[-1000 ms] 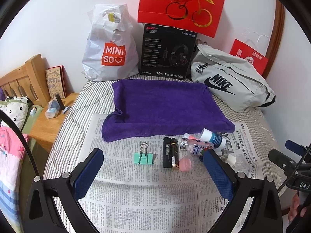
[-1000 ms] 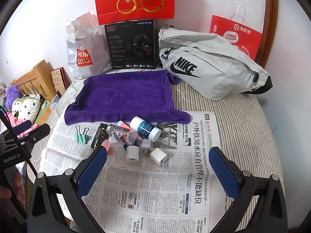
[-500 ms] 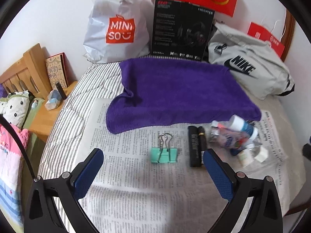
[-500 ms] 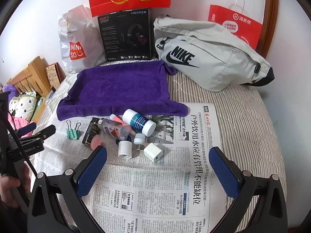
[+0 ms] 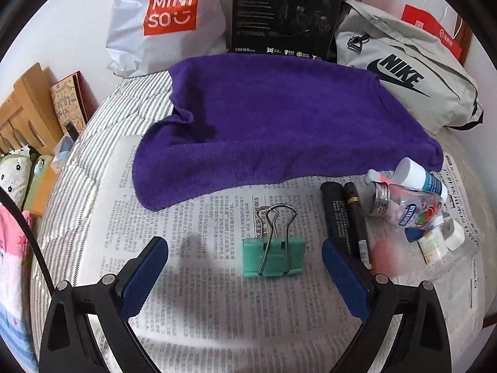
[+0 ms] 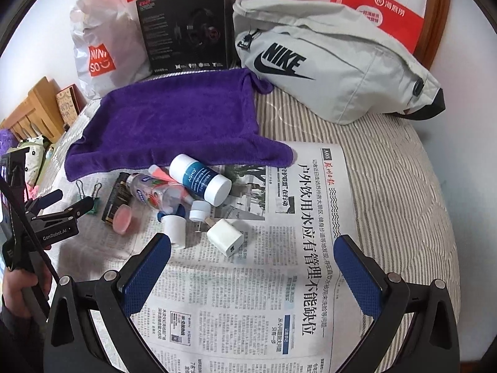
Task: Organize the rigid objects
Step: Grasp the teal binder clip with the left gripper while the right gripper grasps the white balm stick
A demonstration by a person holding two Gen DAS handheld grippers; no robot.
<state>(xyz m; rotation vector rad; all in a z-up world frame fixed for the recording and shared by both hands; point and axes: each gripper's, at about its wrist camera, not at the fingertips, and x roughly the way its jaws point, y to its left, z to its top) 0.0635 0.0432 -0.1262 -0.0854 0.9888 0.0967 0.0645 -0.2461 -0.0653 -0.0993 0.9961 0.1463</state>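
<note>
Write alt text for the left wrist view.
The open left tool hovers low over a green binder clip lying on newspaper, the clip between its blue fingers. To the right lie black tubes and small bottles; behind, a purple towel covers the striped bed.

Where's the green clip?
In the left wrist view, the green clip lies on the newspaper between the open left gripper fingers, below the purple towel.

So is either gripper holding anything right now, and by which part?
Nothing is held. The left gripper is open around the green binder clip without touching it; the right gripper is open over the newspaper.
</note>
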